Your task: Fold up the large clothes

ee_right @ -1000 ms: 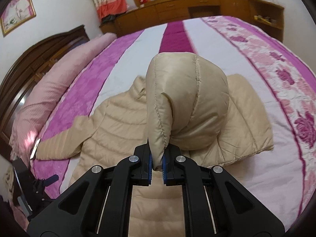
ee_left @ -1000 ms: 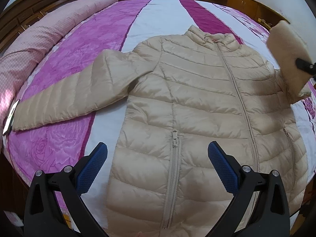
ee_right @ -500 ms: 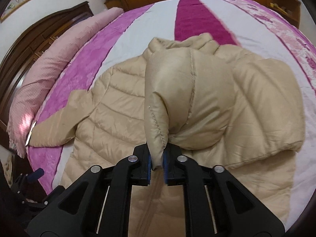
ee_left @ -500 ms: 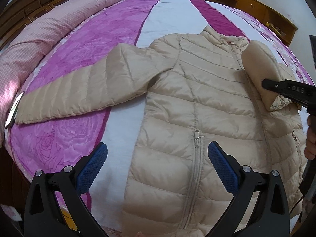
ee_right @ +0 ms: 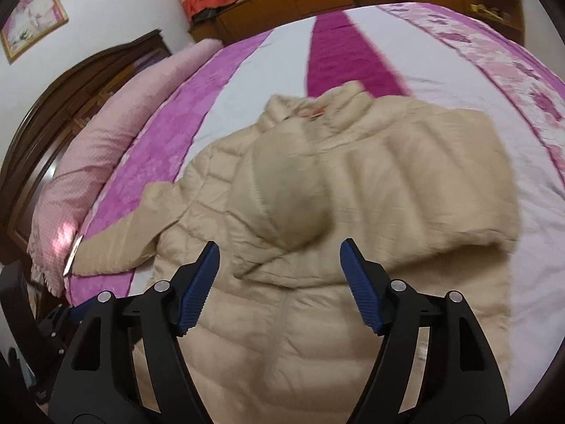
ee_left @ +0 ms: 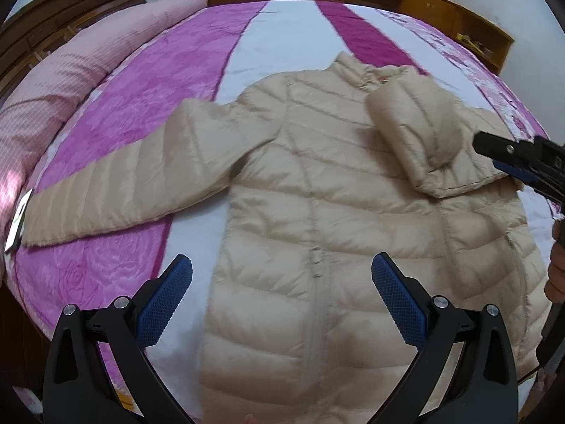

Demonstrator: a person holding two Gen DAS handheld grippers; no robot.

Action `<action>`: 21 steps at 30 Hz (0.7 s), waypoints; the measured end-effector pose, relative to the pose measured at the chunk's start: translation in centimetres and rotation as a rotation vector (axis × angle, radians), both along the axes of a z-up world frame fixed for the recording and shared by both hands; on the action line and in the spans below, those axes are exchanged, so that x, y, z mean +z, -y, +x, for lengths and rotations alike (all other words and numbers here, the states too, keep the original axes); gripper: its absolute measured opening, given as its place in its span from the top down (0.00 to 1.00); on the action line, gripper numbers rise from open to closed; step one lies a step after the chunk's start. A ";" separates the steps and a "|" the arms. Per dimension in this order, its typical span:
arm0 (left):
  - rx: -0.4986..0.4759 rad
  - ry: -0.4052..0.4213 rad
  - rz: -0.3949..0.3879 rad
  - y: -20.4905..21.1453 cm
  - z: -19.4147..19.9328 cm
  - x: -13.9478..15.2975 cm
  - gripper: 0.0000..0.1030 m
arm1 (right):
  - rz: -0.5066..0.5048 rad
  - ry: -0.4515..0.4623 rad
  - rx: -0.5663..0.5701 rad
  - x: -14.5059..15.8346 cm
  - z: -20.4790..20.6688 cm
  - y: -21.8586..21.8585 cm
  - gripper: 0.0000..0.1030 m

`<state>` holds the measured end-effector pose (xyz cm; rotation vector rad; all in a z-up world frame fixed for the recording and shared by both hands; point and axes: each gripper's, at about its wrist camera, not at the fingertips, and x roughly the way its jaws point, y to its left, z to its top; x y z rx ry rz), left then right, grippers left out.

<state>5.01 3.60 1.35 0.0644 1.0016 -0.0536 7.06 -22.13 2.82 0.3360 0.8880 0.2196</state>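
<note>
A beige puffer jacket (ee_left: 317, 212) lies front-up on a bed (ee_left: 275, 46) covered in purple, white and magenta stripes, its collar toward the far side and its hem at the near edge. 1 sleeve (ee_left: 116, 183) stretches out flat to the left, its cuff near the bed's left edge. The other sleeve (ee_left: 416, 137) is folded inward across the chest on the right, its cuff resting on the jacket body (both views are somewhat blurred here).

The left gripper (ee_left: 282, 300) hangs above the lower part of the jacket with its 2 blue pads spread wide and nothing between them. The right gripper (ee_right: 279, 289) is just near of the folded sleeve's cuff; its jaws are opening, the pads stand clear of the fabric, and the cuff lies loose beyond them. A long pink pillow (ee_right: 116, 134) runs along the far-left side of the bed beside a dark wooden headboard (ee_right: 70, 84).
</note>
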 end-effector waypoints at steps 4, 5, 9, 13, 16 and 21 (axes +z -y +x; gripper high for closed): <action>-0.066 0.013 0.003 2.4 0.7 0.8 0.05 | -0.018 -0.014 -0.074 0.4 -1.6 3.6 0.29; -0.079 0.016 0.003 3.1 1.0 1.0 0.05 | -0.027 -0.021 -0.091 0.4 -1.9 4.4 0.29; -0.145 0.036 0.001 6.3 2.2 1.6 0.05 | -0.060 -0.035 -0.162 0.3 -3.2 7.9 0.29; -0.234 0.054 0.018 10.6 3.3 1.6 0.05 | -0.052 -0.047 -0.219 -0.2 -4.2 10.7 0.28; -0.296 0.075 0.025 13.7 4.2 1.3 0.05 | -0.046 -0.048 -0.245 -0.5 -4.8 12.2 0.28; -0.340 0.103 0.049 17.8 6.1 0.3 0.09 | -0.035 -0.056 -0.264 -1.0 -5.4 14.0 0.28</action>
